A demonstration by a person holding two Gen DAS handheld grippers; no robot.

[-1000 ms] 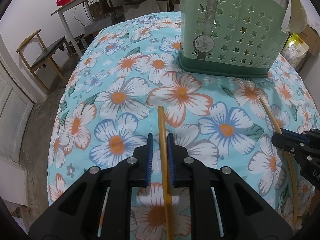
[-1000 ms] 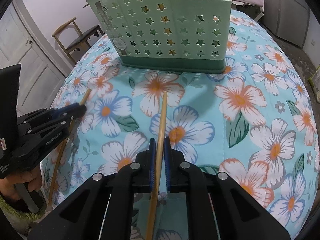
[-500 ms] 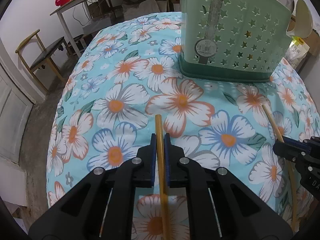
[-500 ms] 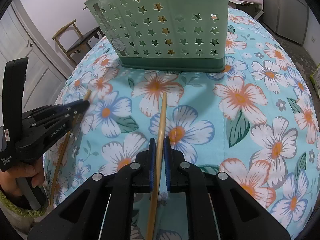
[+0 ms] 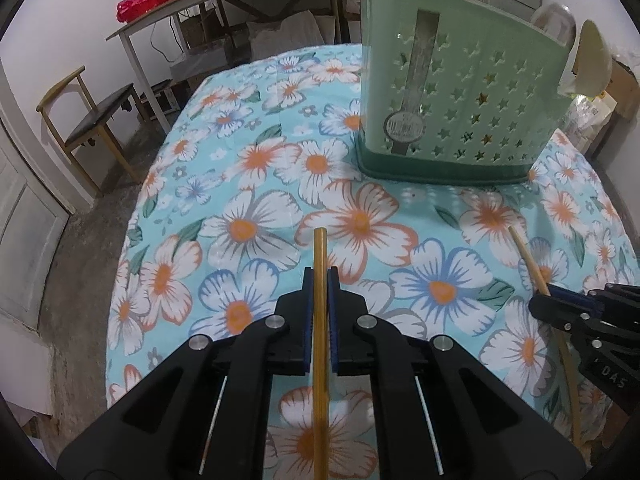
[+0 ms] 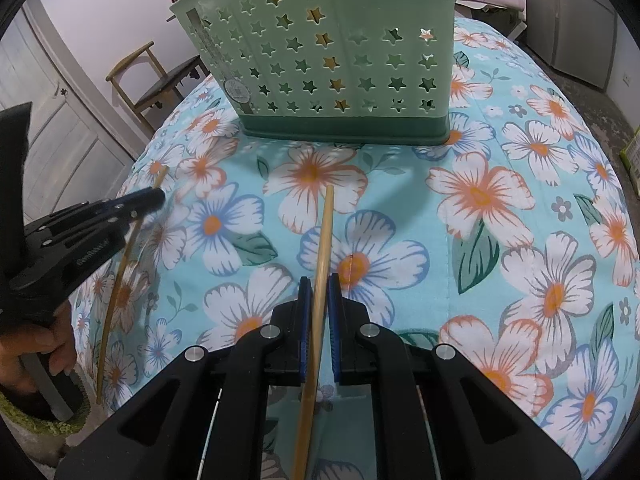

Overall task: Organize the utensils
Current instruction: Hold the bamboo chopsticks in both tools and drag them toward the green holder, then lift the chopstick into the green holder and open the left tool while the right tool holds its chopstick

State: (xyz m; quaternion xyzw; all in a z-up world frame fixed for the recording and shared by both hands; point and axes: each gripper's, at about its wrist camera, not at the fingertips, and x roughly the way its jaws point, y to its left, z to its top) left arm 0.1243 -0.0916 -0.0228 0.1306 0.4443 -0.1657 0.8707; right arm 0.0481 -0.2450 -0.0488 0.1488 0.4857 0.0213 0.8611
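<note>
Chopsticks, one each: your left gripper (image 5: 320,280) pinches a darker chopstick (image 5: 320,320), your right gripper (image 6: 318,292) a paler chopstick (image 6: 320,264), near the green basket (image 6: 320,60).

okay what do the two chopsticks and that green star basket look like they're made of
Left gripper's chopstick: likely bamboo or wood, golden-tan, smooth with a slight sheen. Right gripper's chopstick: the same kind of material, paler and matte, slightly bowed. Utensil basket: molded plastic, mint green on a darker green base, with crisp star cutouts and thin uniform walls.
</note>
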